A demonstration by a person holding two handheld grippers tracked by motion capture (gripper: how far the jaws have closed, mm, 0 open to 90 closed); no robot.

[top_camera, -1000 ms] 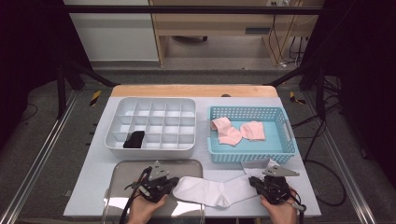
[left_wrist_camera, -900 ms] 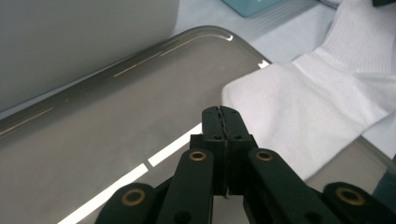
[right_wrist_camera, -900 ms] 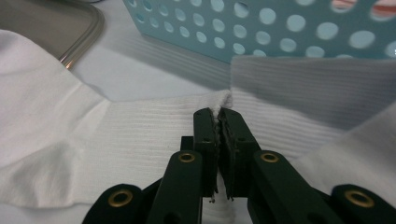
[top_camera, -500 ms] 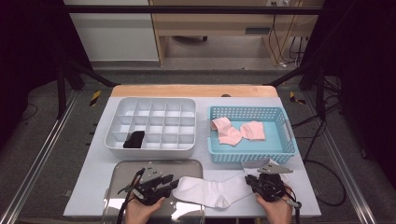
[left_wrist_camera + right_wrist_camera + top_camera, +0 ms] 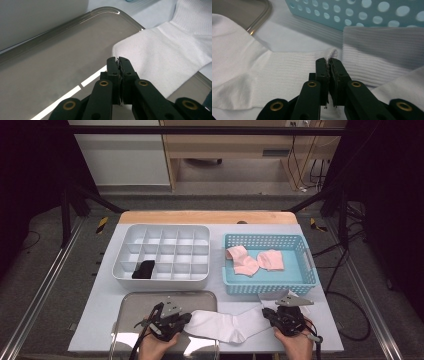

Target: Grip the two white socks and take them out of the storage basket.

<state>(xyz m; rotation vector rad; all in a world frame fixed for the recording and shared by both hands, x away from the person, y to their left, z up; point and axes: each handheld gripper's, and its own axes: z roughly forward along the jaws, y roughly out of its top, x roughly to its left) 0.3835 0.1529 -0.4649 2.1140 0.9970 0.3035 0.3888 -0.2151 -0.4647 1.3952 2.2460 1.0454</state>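
White cotton sock (image 5: 225, 326) lies flat at the near edge of the counter (image 5: 100, 320), toe end on the grey metal tray (image 5: 150, 296), cuff end on bare counter in front of the light-blue perforated plastic basket (image 5: 270, 289).

Left gripper (image 5: 186, 319): fingers have just been closing and are pressed together at the toe edge. Can't tell if any fabric is caught between them.
Right gripper (image 5: 265, 313): fingers also just closing, now pinching the puckered cuff edge.

Risks:
- Both bites look shallow, right at the hem, so the fabric will probably slip out on lift or pull.
- If the left has missed, the sock will hang from the cuff alone.

Views:
- The high view gives the layout and the sock's whole length, but not the contact.
- The left gripper view shows the toe on the tray.
- The right gripper view shows the pucker and a ribbed fold by the basket wall.
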